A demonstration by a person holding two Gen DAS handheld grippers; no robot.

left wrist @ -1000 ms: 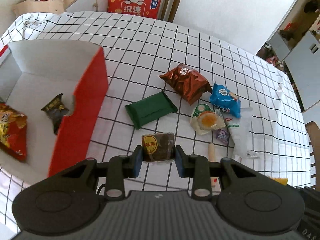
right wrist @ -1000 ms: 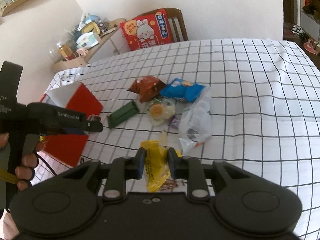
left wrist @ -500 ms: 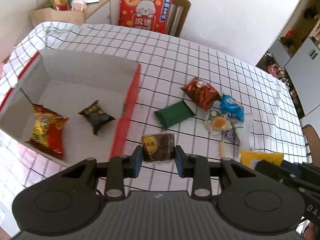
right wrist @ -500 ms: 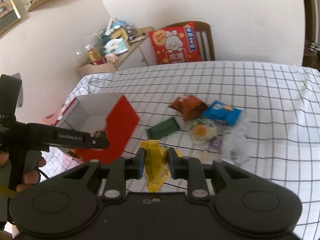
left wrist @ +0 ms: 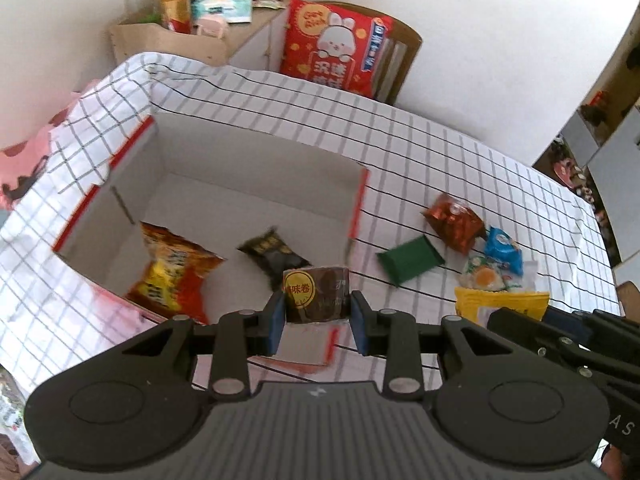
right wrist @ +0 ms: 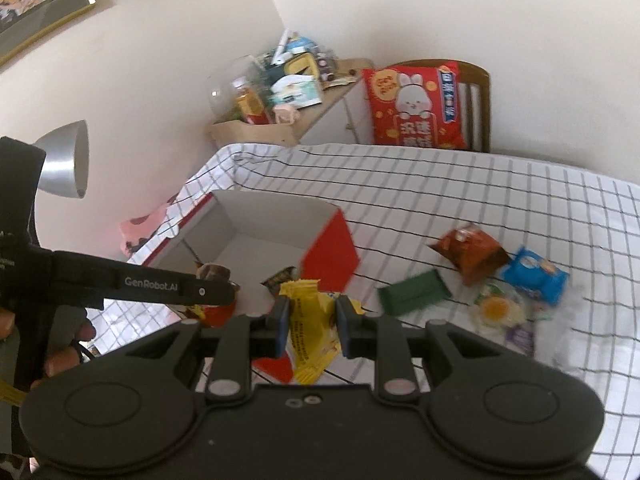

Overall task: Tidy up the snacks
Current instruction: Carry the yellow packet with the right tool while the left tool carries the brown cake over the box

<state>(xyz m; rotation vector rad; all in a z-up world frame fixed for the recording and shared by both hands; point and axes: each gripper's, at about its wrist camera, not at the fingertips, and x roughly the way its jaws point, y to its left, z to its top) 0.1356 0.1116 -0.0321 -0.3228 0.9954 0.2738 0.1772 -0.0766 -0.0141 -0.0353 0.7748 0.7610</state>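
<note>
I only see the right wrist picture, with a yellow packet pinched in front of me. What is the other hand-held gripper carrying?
Observer: The left hand-held gripper is shut on a brown packet with a round yellow label.
Operator: What is already in the box?
Observer: Two snacks lie on the floor of the box: a red-and-yellow bag and a dark packet.
Operator: How are they arranged?
Observer: In the left wrist view the bag lies to the left of the dark packet.
</note>
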